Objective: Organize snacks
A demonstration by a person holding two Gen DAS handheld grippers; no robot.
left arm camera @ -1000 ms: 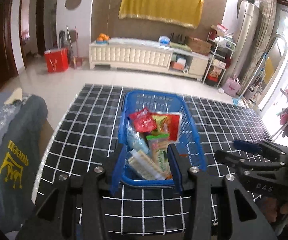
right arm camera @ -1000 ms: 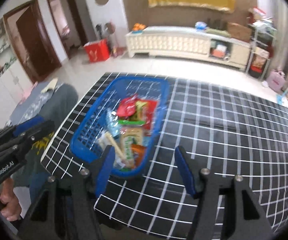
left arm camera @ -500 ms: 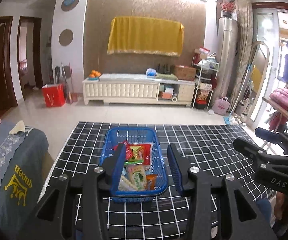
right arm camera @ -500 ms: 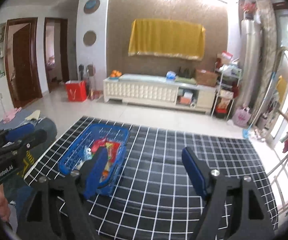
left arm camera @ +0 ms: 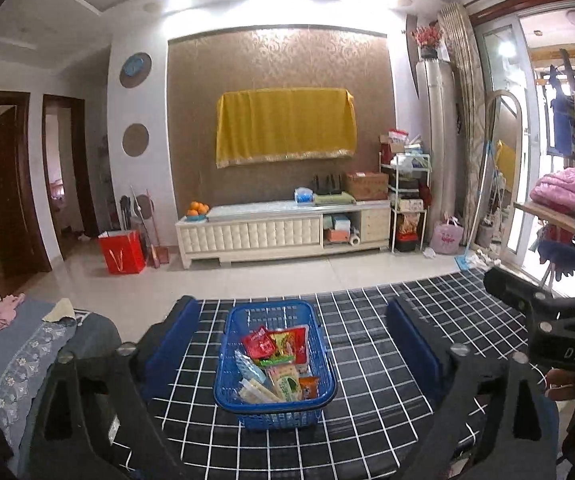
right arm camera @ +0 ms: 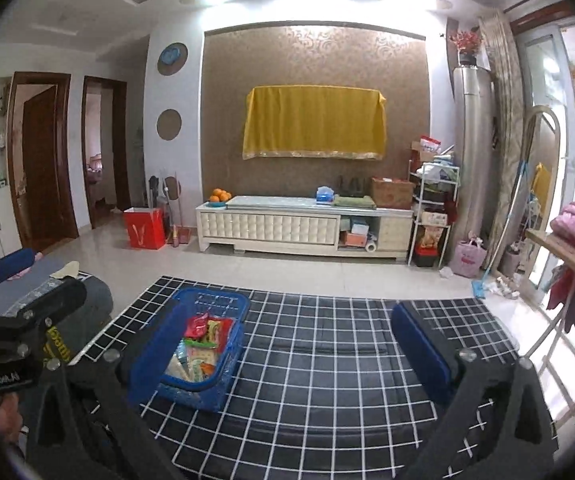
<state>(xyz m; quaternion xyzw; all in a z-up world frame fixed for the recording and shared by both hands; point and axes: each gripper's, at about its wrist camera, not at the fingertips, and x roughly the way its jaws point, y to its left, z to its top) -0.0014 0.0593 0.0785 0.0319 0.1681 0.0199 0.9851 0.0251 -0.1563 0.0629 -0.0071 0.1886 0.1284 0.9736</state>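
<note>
The words on the snack packets [left arm camera: 275,364] in the blue basket [left arm camera: 223,372] are too small to read, and the lower packets hide under the top ones. In the right view, the right hand-held gripper [right arm camera: 287,354] has one blue finger [right arm camera: 153,354] covering the basket's near-left side — the desk [right arm camera: 327,380] is cut off at the bottom edge.

One blue basket [left arm camera: 273,364] sits on one black grid-patterned tablecloth [left arm camera: 367,360], holding about seven snack packets [left arm camera: 275,364]; the overlapping pile hides an exact count. Two grippers are in view, the left gripper [left arm camera: 291,336] and the right gripper [right arm camera: 287,340], each with two blue-padded fingers. Behind stand one white cabinet [left arm camera: 283,232], one yellow cloth [left arm camera: 285,126], one red bag [left arm camera: 122,252] and two round wall plaques [left arm camera: 135,100].
</note>
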